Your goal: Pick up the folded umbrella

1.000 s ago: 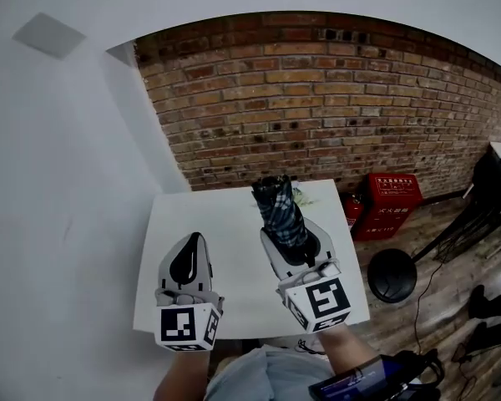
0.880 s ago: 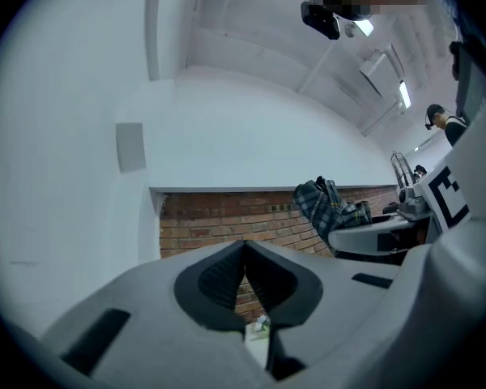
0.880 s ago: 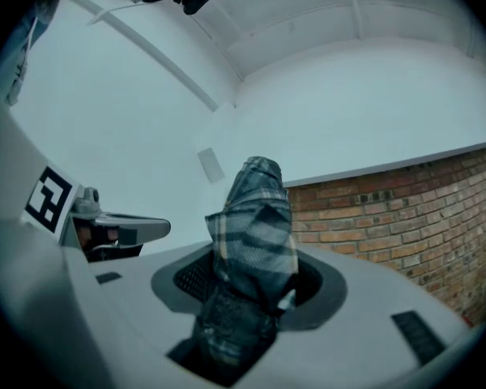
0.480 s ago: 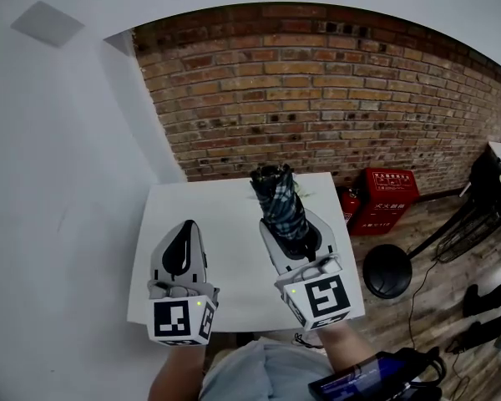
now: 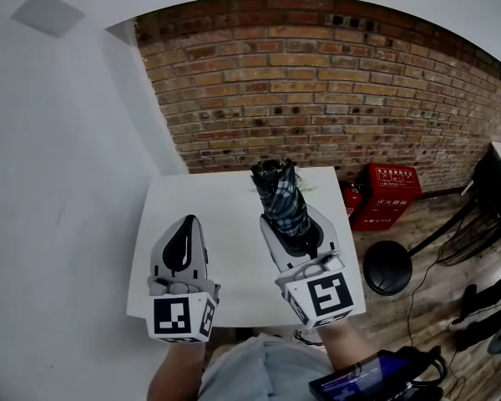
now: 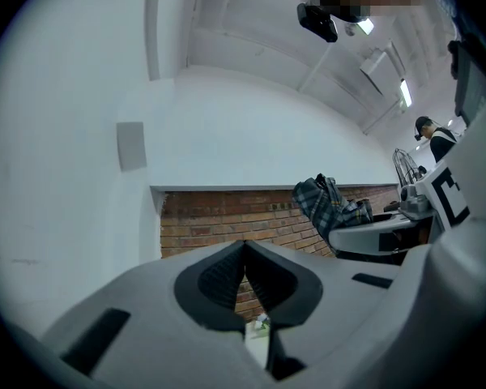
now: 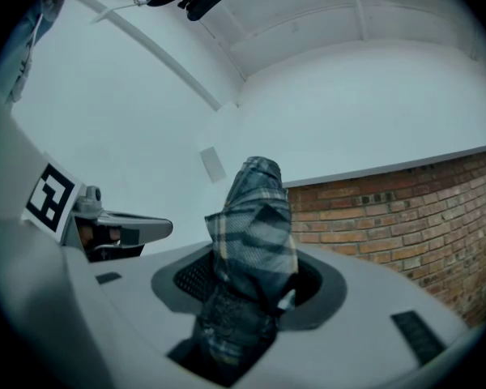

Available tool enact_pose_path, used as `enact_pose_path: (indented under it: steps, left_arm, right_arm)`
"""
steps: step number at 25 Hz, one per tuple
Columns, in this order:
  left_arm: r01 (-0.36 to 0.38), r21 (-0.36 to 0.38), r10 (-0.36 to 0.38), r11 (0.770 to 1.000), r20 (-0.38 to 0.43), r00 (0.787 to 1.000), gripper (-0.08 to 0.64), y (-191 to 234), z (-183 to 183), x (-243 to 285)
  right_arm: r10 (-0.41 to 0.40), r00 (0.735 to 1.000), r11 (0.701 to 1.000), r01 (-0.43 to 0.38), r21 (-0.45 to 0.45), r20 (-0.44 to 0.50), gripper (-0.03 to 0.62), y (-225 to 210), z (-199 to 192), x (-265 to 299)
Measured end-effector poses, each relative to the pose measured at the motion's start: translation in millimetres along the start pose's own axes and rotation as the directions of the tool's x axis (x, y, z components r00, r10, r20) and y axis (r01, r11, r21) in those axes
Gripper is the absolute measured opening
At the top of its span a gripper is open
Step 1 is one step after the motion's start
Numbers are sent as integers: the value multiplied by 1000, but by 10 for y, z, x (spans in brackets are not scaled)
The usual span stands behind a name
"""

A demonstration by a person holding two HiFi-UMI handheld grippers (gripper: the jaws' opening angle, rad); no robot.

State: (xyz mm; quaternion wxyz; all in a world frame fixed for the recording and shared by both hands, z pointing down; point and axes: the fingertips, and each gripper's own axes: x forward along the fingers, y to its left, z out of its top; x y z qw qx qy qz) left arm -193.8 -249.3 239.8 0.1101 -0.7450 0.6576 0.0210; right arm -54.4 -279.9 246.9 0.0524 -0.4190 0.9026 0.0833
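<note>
The folded umbrella [image 5: 280, 199], dark plaid fabric, sticks up and away from between the jaws of my right gripper [image 5: 294, 230], which is shut on it above the white table [image 5: 225, 215]. In the right gripper view the umbrella [image 7: 251, 241] fills the gap between the pads and rises past the right gripper [image 7: 251, 280]. My left gripper [image 5: 186, 226] hovers beside it on the left, jaws closed together with nothing in them. In the left gripper view the left gripper [image 6: 245, 248] has its tips touching, and the umbrella [image 6: 328, 205] shows off to the right.
A brick wall [image 5: 334, 98] stands behind the table, a white wall at left. A small greenish item [image 5: 305, 192] lies near the table's far edge. Red boxes [image 5: 392, 195] and a round black stand base [image 5: 388, 274] sit on the wooden floor at right.
</note>
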Motion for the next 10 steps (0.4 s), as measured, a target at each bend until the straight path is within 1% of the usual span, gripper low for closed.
enact_pose_path:
  steps: [10]
  left_arm:
    - [7,3,-7,1000,0,1000,8,-16,-2,28]
  right_arm:
    - [-1,1000,1000,1,2,-3,204,-6,-10,21]
